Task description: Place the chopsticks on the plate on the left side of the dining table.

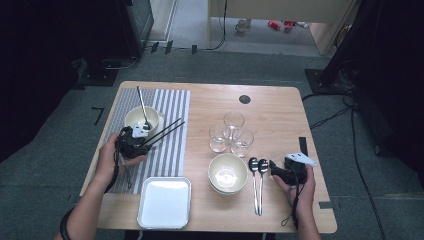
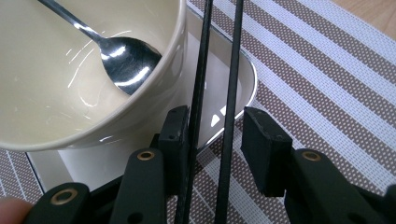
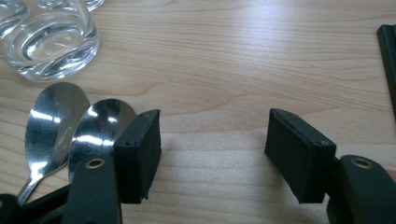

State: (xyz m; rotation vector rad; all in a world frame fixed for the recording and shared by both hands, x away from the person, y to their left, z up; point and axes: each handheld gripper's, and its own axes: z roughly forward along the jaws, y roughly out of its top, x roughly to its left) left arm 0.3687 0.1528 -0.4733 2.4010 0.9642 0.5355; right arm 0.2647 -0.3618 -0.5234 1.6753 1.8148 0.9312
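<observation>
While the left gripper (image 1: 134, 144) holds the chopsticks (image 1: 166, 130) at their near end, the high view shows them running up and right across the striped mat (image 1: 172, 107), just beside the bowl (image 1: 142, 120) with its spoon (image 1: 144, 106). The right gripper (image 1: 284, 171) rests near the table's right edge, beside two spoons (image 1: 258, 181); three glasses (image 1: 231, 132), stacked bowls (image 1: 227, 173) and a tray (image 1: 165, 201) lie between.

In the left gripper view, both chopsticks (image 2: 215, 93) pass between the jaws, which stand slightly apart: one stick touches the left pad (image 2: 173, 140), and a gap remains before the right pad (image 2: 262, 149). The sticks cross a small white dish (image 2: 245, 81) under the bowl (image 2: 84, 70). Judgement: the grip or release is incomplete. To place them well, the sticks should be kept parallel, lowered flat onto the mat beside the dish, and released only once both rest fully.

In the right gripper view, the jaws stand wide apart over bare wood, holding nothing; the two spoon heads (image 3: 77, 126) lie just left of the left pad (image 3: 139, 154), a glass (image 3: 49, 42) beyond.
</observation>
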